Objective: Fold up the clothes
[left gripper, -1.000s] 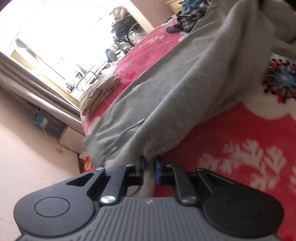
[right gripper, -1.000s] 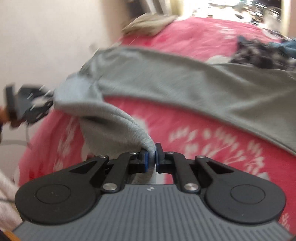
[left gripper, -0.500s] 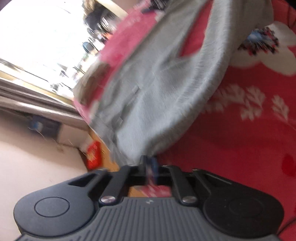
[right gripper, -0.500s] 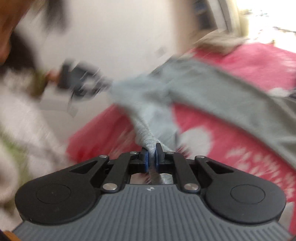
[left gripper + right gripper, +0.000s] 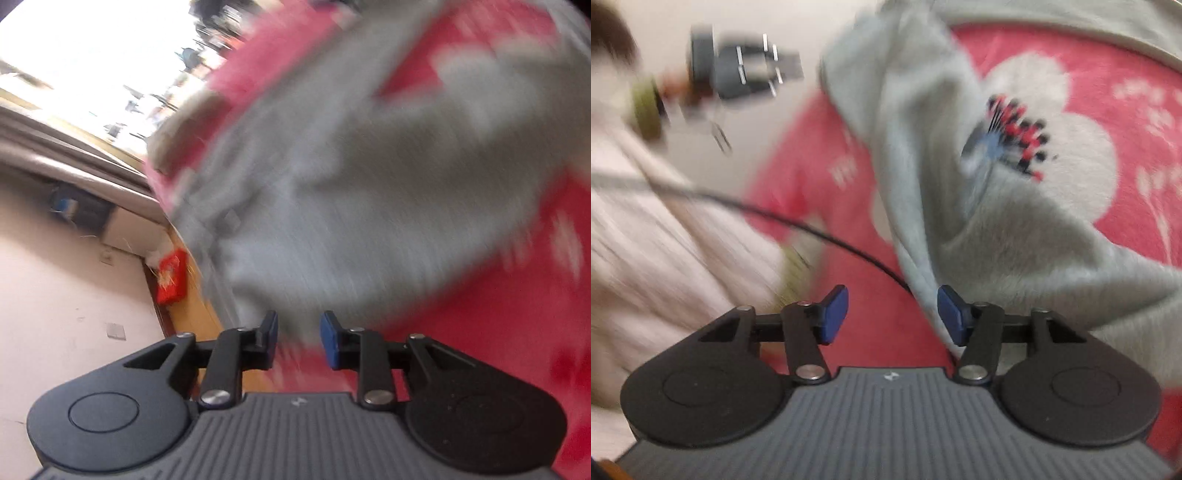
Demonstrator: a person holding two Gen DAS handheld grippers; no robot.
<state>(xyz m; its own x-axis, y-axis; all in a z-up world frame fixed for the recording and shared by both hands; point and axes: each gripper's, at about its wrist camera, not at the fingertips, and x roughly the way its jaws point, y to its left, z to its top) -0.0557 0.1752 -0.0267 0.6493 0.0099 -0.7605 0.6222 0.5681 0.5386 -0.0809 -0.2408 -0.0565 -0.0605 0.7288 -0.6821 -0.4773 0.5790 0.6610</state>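
A grey sweatshirt (image 5: 369, 184) lies blurred on the red flowered blanket (image 5: 535, 314). My left gripper (image 5: 300, 339) is opening; the cloth's lower edge sits just ahead of the gap and the blue pads (image 5: 271, 338) do not press on it. In the right wrist view the grey sweatshirt (image 5: 1015, 240) lies crumpled on the blanket (image 5: 1108, 74). My right gripper (image 5: 892, 314) is opening too, wide apart, with the cloth's edge beside its right pad (image 5: 951, 314) and only blanket in the gap. The left gripper (image 5: 786, 68) shows blurred at the upper left.
A person's pale sleeve (image 5: 665, 240) and a black cable (image 5: 812, 229) fill the left of the right wrist view. Past the bed's edge are a wooden floor (image 5: 195, 314), a red packet (image 5: 171, 277), a pale wall and a bright window. A beige folded cloth (image 5: 184, 125) lies farther along the bed.
Both grippers were shut on the sweatshirt's edge; both have now opened and let it go. The right view swung down and left; the left view rose slightly.
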